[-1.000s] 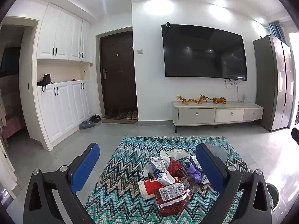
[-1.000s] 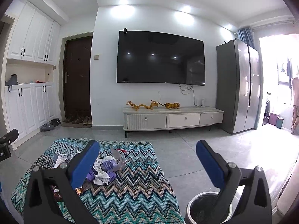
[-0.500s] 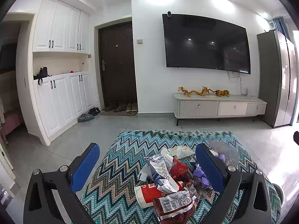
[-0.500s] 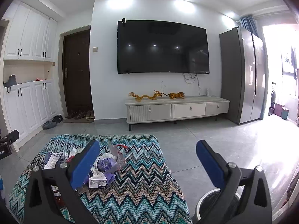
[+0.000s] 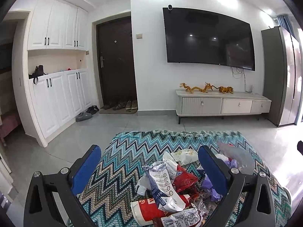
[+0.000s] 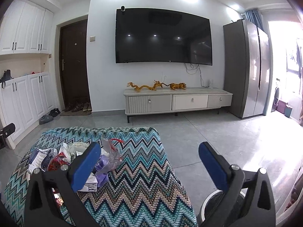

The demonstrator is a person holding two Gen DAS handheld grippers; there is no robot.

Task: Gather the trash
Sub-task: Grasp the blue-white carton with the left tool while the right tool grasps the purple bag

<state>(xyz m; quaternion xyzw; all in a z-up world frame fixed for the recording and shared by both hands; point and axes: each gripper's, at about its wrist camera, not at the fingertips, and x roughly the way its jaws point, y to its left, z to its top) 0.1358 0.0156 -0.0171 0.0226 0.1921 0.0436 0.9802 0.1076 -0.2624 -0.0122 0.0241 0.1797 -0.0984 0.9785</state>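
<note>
fingers of the left gripper (image 5: 149, 167) spread wide, wrapper pile (image 5: 170, 187) lying between them; right gripper (image 6: 149, 167), equally wide, sits right of the pile, farther off

— We see a knitted zigzag cloth (image 5: 121, 162), rough and matt, covering the worktop. On it lie crinkled wrappers (image 5: 166, 187) of glossy plastic film, one red and white paper cup (image 5: 145, 211) and a clear, wrinkled plastic bag (image 5: 236, 154).

— We note matt black plastic frames on the left gripper (image 5: 149, 170) and the right gripper (image 6: 149, 167), each with dull blue pads (image 5: 86, 167) and bright metal screws. The floor tiles (image 6: 217, 140) are smooth grey and shine under the light. The television (image 6: 162, 37) screen is glossy black, the fridge (image 6: 251, 70) looks like brushed metal, and the cupboards (image 5: 56, 56) are smooth white.
</note>
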